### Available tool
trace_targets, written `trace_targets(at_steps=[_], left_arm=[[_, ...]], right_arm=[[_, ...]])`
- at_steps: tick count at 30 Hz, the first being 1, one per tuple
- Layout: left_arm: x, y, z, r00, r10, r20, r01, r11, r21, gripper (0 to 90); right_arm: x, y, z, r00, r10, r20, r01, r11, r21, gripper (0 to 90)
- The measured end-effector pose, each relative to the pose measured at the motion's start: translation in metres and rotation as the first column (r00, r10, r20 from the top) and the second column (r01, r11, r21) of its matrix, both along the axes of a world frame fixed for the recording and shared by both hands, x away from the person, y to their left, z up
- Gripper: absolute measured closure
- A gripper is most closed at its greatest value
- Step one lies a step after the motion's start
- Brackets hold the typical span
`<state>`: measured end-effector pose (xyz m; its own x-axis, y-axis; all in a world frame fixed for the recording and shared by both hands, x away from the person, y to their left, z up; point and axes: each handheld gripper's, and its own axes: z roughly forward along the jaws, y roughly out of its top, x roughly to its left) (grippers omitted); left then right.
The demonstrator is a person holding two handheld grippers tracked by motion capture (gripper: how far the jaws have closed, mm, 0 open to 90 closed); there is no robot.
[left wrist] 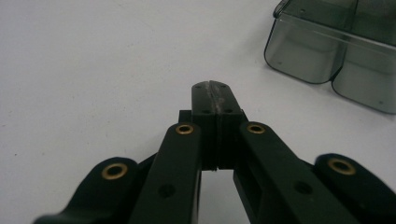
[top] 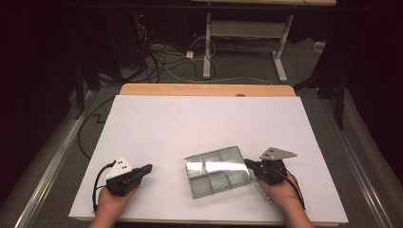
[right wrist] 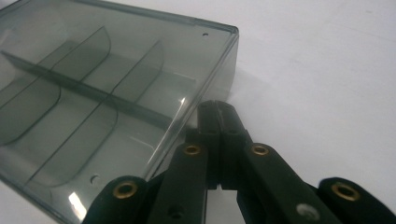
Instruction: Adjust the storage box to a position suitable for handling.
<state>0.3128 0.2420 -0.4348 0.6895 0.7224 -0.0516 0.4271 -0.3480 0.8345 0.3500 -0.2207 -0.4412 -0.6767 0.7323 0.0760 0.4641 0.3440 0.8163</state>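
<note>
Each hand-held unit, left gripper and right gripper, has a black body. Behind the jaws, black linkage arms carry brass-coloured pivot bushings. A grey three-cornered plate with small holes tops each body; a black cable trails rearward.

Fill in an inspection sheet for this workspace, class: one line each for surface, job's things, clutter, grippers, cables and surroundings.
Surface: white sheet covering a wooden table.
Job's things: clear smoky compartment box, six empty sections, lying skewed on the sheet.
Clutter: a small strip-like object by the right hand; too small to identify.
Grippers: left gripper shut, empty, apart from the box; right gripper shut, its tips at the box's side wall, contact cannot be told.
Cables: a black cable trails from the left gripper; loose cables on the floor behind the table.
Surroundings: dark room, white desk frame beyond.
</note>
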Motion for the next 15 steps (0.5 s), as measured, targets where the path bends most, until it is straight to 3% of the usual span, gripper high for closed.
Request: trace_targets(at_steps=[2, 6, 10, 15], left_arm=[[0.0, 0.0, 0.0, 1.0, -0.001, 0.0, 0.001, 1.0, 0.0, 87.9], [0.0, 0.0, 0.0, 1.0, 0.0, 0.001, 0.0, 1.0, 0.0, 87.9], [-0.001, 0.0, 0.0, 1.0, -0.006, 0.004, 0.006, 1.0, 0.002, 87.8], [0.001, -0.001, 0.0, 0.9999, -0.012, -0.005, 0.012, 0.9999, 0.011, 87.8]], right_arm=[[-0.007, 0.012, 0.002, 0.9991, 0.043, 0.006, -0.042, 0.999, -0.022, 90.0], [-0.014, 0.018, 0.003, 0.999, 0.039, 0.023, -0.038, 0.998, -0.042, 90.0], [-0.027, 0.009, 0.005, 0.9996, 0.009, 0.025, -0.008, 1.0, -0.016, 90.0], [-0.053, 0.002, 0.0, 0.9999, 0.011, 0.005, -0.011, 1.0, -0.002, 90.0]])
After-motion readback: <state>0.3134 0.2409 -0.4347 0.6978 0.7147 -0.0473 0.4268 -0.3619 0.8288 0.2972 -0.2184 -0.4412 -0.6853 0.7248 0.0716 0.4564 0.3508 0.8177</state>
